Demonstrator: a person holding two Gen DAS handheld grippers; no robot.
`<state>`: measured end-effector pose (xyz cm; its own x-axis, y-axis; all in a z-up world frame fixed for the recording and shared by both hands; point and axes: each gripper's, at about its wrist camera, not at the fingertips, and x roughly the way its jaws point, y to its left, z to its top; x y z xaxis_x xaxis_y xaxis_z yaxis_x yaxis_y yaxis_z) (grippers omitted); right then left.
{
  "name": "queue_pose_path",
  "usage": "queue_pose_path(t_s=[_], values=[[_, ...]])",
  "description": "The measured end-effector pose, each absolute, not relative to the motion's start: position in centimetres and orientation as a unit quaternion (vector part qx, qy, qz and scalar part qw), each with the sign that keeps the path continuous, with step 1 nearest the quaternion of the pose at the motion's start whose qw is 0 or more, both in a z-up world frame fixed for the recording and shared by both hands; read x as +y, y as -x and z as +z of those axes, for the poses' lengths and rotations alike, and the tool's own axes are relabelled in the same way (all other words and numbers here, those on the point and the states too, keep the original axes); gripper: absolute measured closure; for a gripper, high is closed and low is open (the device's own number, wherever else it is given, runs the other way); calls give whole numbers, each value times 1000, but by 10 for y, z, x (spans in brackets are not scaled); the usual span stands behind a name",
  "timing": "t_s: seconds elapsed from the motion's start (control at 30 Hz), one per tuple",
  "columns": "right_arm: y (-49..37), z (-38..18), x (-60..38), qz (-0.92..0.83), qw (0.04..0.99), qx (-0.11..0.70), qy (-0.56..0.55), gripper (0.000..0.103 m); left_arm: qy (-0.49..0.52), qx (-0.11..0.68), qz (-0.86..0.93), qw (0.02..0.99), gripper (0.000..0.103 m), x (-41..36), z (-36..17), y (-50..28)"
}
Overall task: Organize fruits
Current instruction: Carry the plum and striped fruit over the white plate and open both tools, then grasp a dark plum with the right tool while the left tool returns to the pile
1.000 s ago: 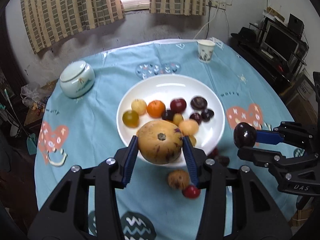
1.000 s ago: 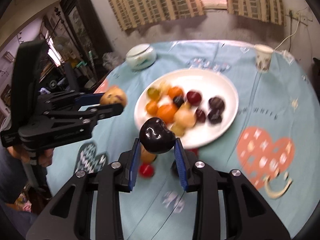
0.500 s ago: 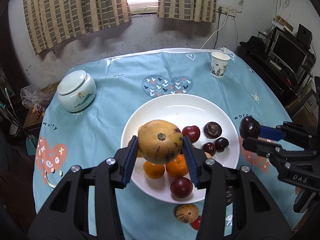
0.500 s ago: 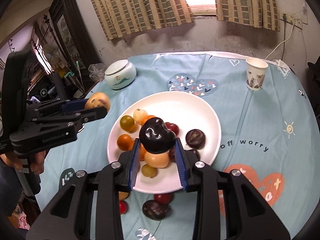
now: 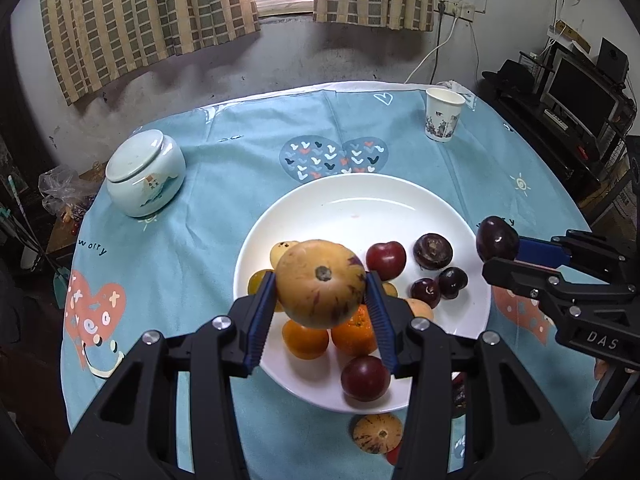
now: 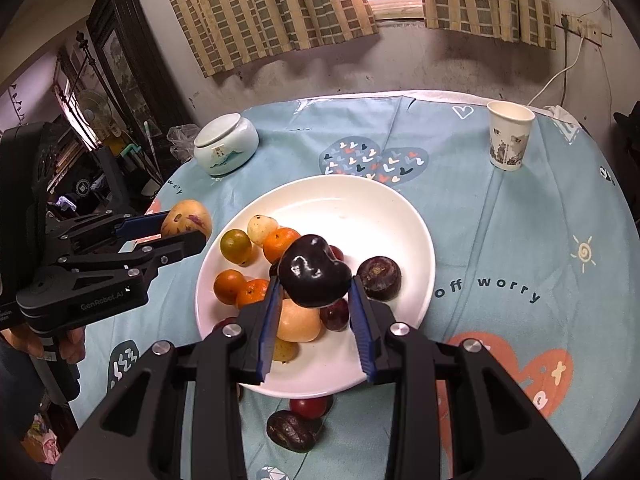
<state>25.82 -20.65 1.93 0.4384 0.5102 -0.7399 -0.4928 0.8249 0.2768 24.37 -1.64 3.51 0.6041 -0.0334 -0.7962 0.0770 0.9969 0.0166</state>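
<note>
Left tool [image 5: 321, 294] clenched on a tan purple-streaked melon [image 5: 320, 283], blue pads pressed to both its sides, held above the white plate [image 5: 360, 200], over the plate's near-left part. Right tool [image 6: 313, 296] clenched on a glossy dark purple fruit [image 6: 313, 276], also held above the plate, over its middle. In the left wrist view the right tool comes in at the plate's right edge; in the right wrist view the left tool sits just left of the plate, with a person's hand [image 6: 60, 346] on its grip.

Plate is on a round desk with a blue heart-print cloth [image 5: 208, 216]. On the plate: oranges [image 6: 228, 286], a yellow-green fruit [image 6: 236, 245], a pale yellow fruit [image 6: 261, 229], a red plum [image 5: 385, 259], a dark brown mangosteen [image 6: 379, 278], small dark plums [image 5: 452, 282], a peach-coloured fruit [image 6: 298, 320]. All crowd the plate's near half; far half bare.

Off the plate, just beside its near rim, on the cloth: a small streaked melon [image 5: 377, 432], a red fruit [image 6: 310, 407], a wrinkled dark fruit [image 6: 292, 430].

Lidded ceramic jar [image 5: 144, 172] far-left of the plate. Paper cup [image 5: 443, 114] far-right of the plate, upright. Checked curtains [image 5: 140, 20] on the wall beyond the plate.
</note>
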Motion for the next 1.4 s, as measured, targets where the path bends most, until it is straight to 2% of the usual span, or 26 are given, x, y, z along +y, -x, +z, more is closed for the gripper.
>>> queue_pose_path(t_s=[0.5, 0.63, 0.7, 0.73, 0.77, 0.8, 0.83, 1.3, 1.4], values=[[-302, -15, -173, 279, 834, 474, 38, 68, -26, 473, -15, 881, 57, -24, 8, -275], [-304, -19, -161, 259, 833, 481, 83, 67, -24, 479, -12, 877, 56, -22, 3, -276], [-303, -16, -162, 260, 836, 477, 82, 61, -27, 479, -11, 877, 55, -23, 3, -275], [-303, -15, -163, 258, 838, 475, 79, 47, -27, 476, -10, 879, 52, -22, 4, -275], [-302, -12, -165, 255, 843, 468, 73, 42, -27, 471, -5, 882, 49, -21, 7, -274], [-301, -10, -167, 252, 846, 464, 71, 42, -25, 469, -4, 883, 44, -20, 9, -274], [-300, -7, -170, 253, 848, 461, 67, 42, -24, 465, -4, 885, 42, -19, 11, -273], [-242, 65, -203, 277, 870, 406, 32, 42, -16, 405, -12, 914, 42, -15, 76, -222], [-215, 70, -211, 277, 875, 396, 39, 42, -13, 395, -10, 919, 36, -9, 82, -195]])
